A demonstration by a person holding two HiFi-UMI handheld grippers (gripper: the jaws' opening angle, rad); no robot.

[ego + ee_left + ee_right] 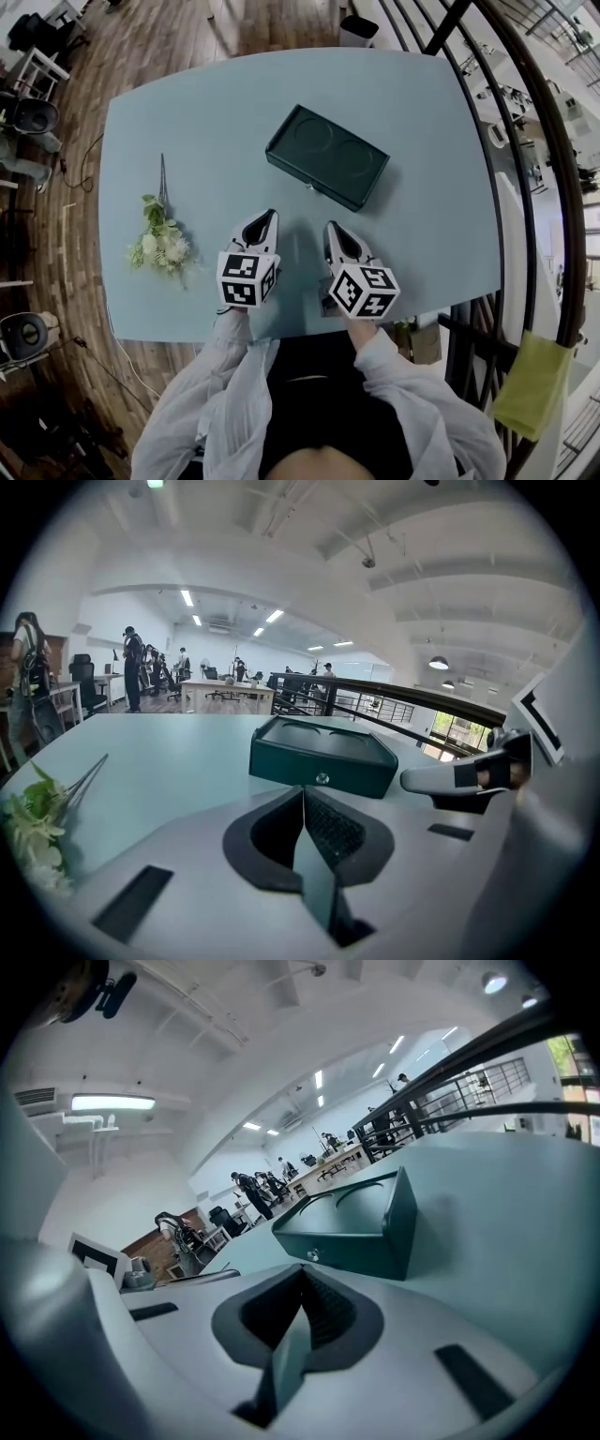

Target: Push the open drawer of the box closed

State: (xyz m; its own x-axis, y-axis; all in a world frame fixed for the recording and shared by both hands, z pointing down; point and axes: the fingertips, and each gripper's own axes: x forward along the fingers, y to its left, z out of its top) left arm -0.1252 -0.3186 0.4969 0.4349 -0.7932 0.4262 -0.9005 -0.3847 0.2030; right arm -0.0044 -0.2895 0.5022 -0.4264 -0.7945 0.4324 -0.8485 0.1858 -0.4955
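Observation:
A dark green box (326,156) lies at the middle of the pale blue table (187,122), two round recesses in its lid. Its drawer front faces me, carries a small metal knob (310,187) and looks flush with the box body. My left gripper (273,214) is shut and empty, its tips a short way before the box's (323,755) front and knob (322,778). My right gripper (330,225) is shut and empty too, beside the left one, pointing at the box (356,1222) and its knob (312,1254). Neither touches the box.
A small bunch of white flowers with green leaves (161,244) lies on the table's left part, also the flowers (33,827) low left in the left gripper view. A black railing (525,187) runs along the table's right side. Chairs stand on the wooden floor at left.

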